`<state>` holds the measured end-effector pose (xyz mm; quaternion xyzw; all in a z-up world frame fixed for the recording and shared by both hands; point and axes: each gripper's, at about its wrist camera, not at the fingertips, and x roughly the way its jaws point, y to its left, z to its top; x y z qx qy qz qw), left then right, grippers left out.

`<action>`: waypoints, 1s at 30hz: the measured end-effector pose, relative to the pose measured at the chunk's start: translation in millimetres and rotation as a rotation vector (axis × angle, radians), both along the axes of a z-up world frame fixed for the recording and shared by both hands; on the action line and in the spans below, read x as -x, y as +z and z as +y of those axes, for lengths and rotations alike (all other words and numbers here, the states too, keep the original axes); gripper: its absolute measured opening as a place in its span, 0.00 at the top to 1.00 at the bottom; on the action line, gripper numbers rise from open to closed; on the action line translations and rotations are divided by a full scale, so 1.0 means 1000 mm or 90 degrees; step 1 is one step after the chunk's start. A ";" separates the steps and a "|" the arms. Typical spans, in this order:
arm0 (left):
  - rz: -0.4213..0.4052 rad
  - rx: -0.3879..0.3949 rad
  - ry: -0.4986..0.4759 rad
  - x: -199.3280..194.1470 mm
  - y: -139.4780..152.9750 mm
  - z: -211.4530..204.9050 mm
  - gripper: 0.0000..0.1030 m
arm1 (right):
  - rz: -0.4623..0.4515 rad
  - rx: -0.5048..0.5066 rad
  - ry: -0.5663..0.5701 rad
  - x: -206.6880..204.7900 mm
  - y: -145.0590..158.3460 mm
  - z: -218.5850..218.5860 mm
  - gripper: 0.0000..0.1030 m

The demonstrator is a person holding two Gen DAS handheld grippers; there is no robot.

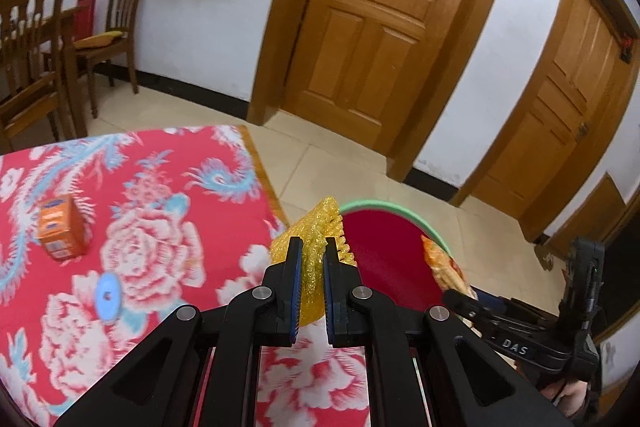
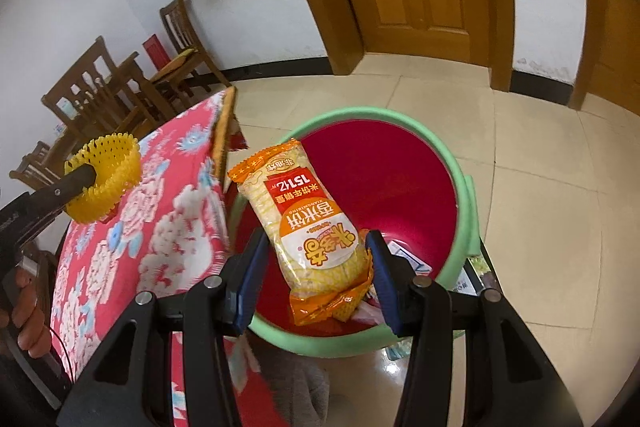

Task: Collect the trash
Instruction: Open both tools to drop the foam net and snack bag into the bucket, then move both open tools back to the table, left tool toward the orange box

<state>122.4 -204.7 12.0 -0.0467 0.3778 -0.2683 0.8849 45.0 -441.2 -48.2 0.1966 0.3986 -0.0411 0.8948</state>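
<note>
Jaws both clenched on trash: left gripper (image 1: 308,259) pinches yellow foam net (image 1: 310,247) over the bench (image 1: 160,195) edge, beside the bin (image 2: 466,203); right gripper (image 2: 316,279) clamps snack bag (image 2: 308,223) right above the bin mouth. Some scraps already lie in the bin. Neither piece dropped yet. Orange box (image 1: 62,227) and blue disc (image 1: 107,293) left on bench to collect

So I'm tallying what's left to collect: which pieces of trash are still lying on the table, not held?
The orange box and the blue disc lie on the floral cloth. The yellow foam net and snack packet are each clamped in a hand-held gripper.
</note>
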 end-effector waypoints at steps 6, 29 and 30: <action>0.026 -0.010 -0.042 0.001 -0.018 -0.031 0.92 | 0.010 -0.002 -0.014 0.000 -0.008 -0.011 0.49; 0.064 -0.029 -0.044 -0.002 -0.038 -0.038 0.58 | -0.008 -0.013 -0.036 0.010 -0.001 -0.017 0.47; 0.061 -0.028 -0.036 -0.002 -0.036 -0.032 0.58 | -0.010 -0.012 -0.035 0.010 0.001 -0.015 0.47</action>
